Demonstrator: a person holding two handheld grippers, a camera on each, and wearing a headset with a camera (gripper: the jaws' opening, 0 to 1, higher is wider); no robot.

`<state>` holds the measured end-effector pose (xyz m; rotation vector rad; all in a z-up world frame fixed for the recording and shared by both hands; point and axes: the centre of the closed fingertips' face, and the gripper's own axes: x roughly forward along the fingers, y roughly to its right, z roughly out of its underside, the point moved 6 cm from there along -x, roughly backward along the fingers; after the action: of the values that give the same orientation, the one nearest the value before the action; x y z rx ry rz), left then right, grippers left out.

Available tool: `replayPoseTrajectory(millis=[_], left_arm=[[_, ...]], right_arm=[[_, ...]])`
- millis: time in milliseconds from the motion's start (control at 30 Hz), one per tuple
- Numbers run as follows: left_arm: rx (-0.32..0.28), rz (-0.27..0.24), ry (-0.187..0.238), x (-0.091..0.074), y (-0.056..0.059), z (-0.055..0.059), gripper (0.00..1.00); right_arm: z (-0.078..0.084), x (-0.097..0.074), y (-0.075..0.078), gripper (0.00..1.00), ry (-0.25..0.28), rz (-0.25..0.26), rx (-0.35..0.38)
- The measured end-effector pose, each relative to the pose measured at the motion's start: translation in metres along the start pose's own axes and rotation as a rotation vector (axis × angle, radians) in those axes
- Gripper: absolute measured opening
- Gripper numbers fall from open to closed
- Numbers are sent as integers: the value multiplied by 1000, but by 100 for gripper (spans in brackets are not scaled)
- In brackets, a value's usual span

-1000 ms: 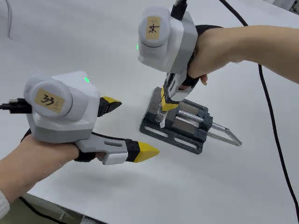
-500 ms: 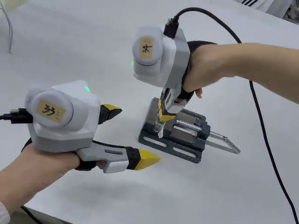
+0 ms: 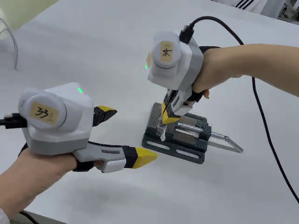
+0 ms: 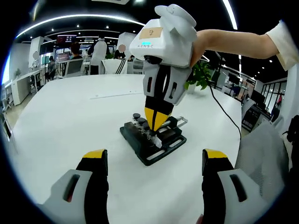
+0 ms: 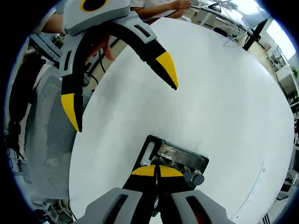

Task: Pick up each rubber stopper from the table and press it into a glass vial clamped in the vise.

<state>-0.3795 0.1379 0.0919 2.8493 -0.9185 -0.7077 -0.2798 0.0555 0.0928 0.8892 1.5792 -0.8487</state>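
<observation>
A small dark vise (image 3: 176,138) stands on the white table and clamps a row of glass vials. Two of them carry black rubber stoppers (image 5: 192,176) (image 4: 139,119). My right gripper (image 3: 167,117) points straight down with its yellow tips together on the top of the near vial (image 3: 161,128). In the right gripper view the jaws (image 5: 158,171) meet with no gap, and whatever lies under the tips is hidden. My left gripper (image 3: 125,134) hovers to the left of the vise, wide open and holding nothing (image 4: 154,158).
The vise's screw handle (image 3: 227,138) sticks out to the right. A black cable (image 3: 268,140) trails from the right gripper across the table on the right. Bare white tabletop (image 3: 93,46) lies all around the vise. People and office desks stand far behind (image 4: 93,51).
The head camera has shifted a little. The right gripper stays with its tips on the vial in the vise, and the left gripper stays open beside it.
</observation>
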Motion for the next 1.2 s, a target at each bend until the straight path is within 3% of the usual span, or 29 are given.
replayPoseTrajectory(millis=[133, 233, 300, 500, 733, 800, 867, 900, 1000, 1200], left_arm=[[-3, -4, -5, -1, 0, 2, 81], [-4, -3, -10, -1, -1, 3, 81], [-3, 0, -11, 0, -1, 3, 81], [-1, 7, -12, 4, 0, 2, 81], [-11, 16, -19, 6, 2, 7, 81], [-13, 16, -21, 6, 1, 9, 81], [-15, 20, -22, 7, 2, 9, 81], [-14, 18, -22, 7, 1, 9, 81], [-18, 18, -15, 7, 2, 7, 81], [-10, 19, -11, 7, 1, 6, 81]], right_arm=[[-1, -4, 3, 0, 0, 13, -13], [-6, -10, 5, 0, 40, 11, 15], [-8, -8, 3, 0, 47, -11, 26], [-2, 3, 4, 0, 23, -16, 37], [-1, 3, 5, 0, 66, -35, 142], [-2, 4, 8, 0, 51, -46, 188], [-3, 4, 11, 0, 37, -53, 177], [-4, 5, 11, 0, 17, -65, 217], [-5, 6, 13, 0, 7, -71, 207], [-6, 6, 7, 0, -7, -31, 204]])
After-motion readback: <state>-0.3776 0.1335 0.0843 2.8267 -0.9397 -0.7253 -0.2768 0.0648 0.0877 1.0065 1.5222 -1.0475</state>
